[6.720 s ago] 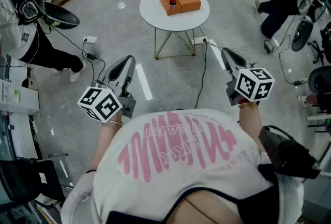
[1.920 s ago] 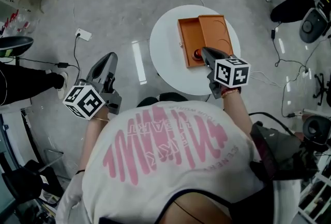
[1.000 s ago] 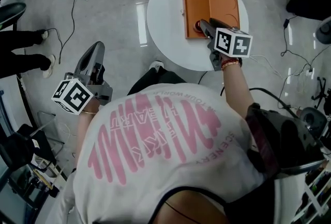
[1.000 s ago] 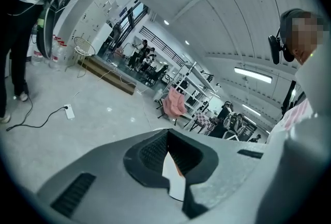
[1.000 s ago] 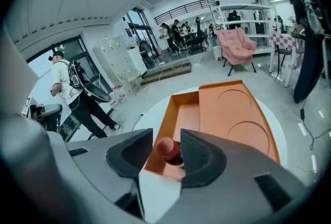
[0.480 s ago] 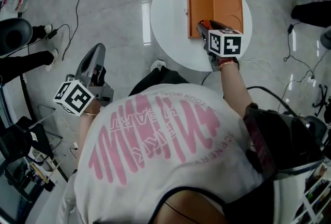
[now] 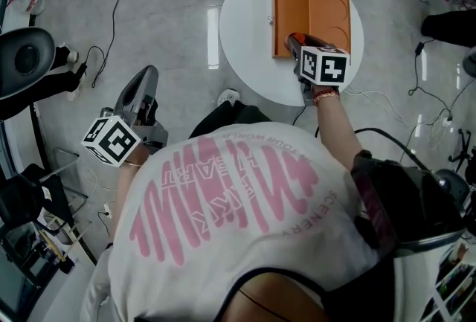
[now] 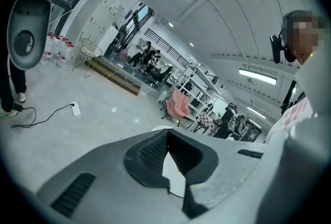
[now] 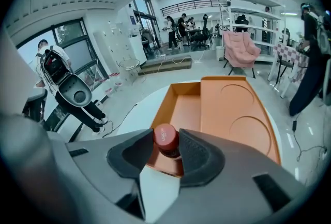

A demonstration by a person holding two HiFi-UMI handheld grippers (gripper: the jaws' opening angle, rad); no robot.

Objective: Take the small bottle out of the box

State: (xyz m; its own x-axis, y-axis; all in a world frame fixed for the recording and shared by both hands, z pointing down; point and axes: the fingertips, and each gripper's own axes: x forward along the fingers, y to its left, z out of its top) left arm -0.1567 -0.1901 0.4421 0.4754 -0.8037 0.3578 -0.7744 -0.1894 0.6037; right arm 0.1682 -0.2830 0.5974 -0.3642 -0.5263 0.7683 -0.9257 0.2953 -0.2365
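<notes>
between the pads of my right claw (image 9: pixel 166 141), at the near end of the box's (image 9: pixel 222 114) left half, stands the small bottle (image 9: pixel 165 138), upright, red cap on top. the jaws have just been closing and now pinch that cap from both sides. the way out, i judge, is straight up along its axis. my left claw (image 7: pixel 146 75), clenched on nothing, hangs well off the table (image 7: pixel 245 23).

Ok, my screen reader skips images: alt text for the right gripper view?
The right claw, its jaws just closing, grips a small red-capped bottle standing in an open orange box on a round white table.
</notes>
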